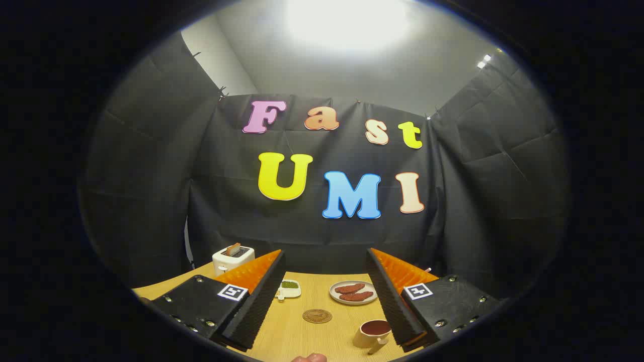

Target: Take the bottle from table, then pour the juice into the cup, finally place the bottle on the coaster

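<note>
My gripper (324, 296) is open, held above the wooden table (292, 332), with nothing between its two orange-and-black fingers (254, 296). Beyond the gap between the fingers lies a round brown coaster (317, 315) flat on the table. A white cup (373, 334) with dark liquid in it stands close to the right finger, nearer than the coaster. A small reddish-brown rounded thing (309, 358) shows at the table's near edge; I cannot tell what it is.
A white plate (353, 292) with two brown patties sits behind the coaster. A small white dish (289, 288) of green stuff lies by the left finger. A white toaster (233, 258) with a slice in it stands at the back left.
</note>
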### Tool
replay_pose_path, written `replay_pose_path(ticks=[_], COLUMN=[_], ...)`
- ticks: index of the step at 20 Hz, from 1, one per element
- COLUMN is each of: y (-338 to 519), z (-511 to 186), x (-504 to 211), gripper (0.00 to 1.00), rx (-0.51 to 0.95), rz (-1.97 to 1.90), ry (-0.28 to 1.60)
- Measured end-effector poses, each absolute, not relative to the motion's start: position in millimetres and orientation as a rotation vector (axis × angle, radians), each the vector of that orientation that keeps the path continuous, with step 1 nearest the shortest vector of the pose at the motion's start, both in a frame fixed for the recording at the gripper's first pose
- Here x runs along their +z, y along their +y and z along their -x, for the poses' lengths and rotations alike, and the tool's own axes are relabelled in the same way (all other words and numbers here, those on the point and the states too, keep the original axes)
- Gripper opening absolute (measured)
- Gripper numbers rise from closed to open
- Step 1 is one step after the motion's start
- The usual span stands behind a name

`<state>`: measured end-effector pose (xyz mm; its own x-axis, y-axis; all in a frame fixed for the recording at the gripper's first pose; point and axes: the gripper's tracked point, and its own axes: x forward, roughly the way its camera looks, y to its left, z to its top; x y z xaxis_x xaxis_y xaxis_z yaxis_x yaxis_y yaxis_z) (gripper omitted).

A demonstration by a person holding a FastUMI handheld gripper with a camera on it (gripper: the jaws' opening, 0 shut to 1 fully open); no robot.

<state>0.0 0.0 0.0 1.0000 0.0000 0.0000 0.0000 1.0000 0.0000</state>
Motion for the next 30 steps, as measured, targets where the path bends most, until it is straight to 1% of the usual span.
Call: replay_pose_path(ticks=[14, 18, 24, 30], y=[-1, 2, 37, 92], z=[-4, -6, -12, -18], x=[-7, -12, -27, -55], gripper=[0.97, 0.97, 0.97, 0.97], rx=[0.001, -0.025, 0.017, 0.097], rz=[-0.006, 0.017, -0.01, -0.015], ry=[0.013, 0.003, -0.009, 0.022])
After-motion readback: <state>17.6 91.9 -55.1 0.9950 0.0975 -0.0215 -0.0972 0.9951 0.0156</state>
